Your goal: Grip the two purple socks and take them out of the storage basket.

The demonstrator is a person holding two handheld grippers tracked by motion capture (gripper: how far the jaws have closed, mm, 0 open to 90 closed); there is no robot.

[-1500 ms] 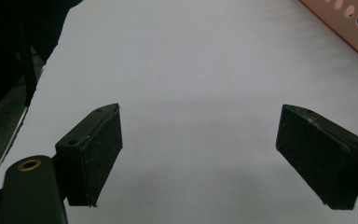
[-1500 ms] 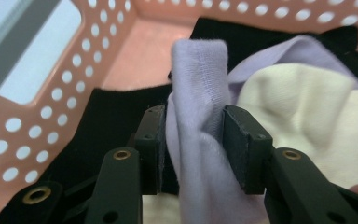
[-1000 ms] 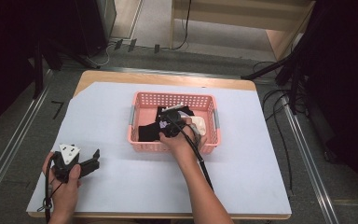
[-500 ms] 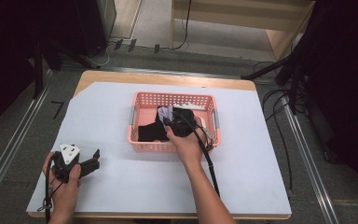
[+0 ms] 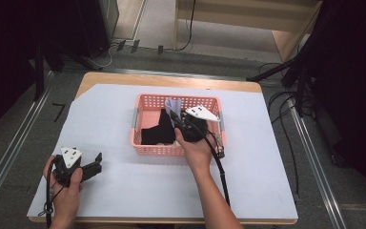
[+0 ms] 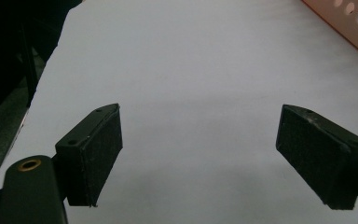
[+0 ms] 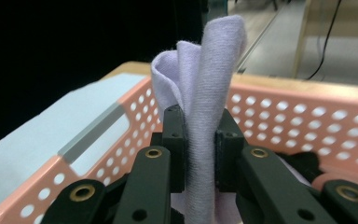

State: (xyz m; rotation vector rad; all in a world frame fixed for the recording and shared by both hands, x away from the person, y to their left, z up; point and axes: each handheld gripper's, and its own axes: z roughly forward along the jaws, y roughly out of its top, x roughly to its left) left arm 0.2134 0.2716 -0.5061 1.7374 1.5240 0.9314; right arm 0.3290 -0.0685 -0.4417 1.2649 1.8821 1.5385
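A pink perforated basket (image 5: 145,148) stands at the table's middle with a black cloth (image 5: 156,130) inside. My right gripper (image 5: 174,114) is over the basket, shut on a folded lilac cloth (image 7: 200,116) that sticks up between its jaws; in the high view the lilac cloth (image 5: 171,104) shows just beyond the gripper. Behind it runs the basket wall (image 7: 303,112). My left gripper (image 5: 96,162) rests near the table's front left, held in a hand, and my left gripper (image 6: 200,158) is open over the bare white sheet with nothing between its pads (image 6: 95,154).
A white sheet (image 5: 124,186) covers the wooden table. A corner of the basket (image 6: 349,23) shows at the upper right of the left gripper view. A cable (image 5: 221,171) trails from the right gripper along the forearm. Dark floor and metal rails surround the table.
The right gripper has lifted and swung a little inside the basket, raising the lilac cloth. The left gripper has stayed in place.
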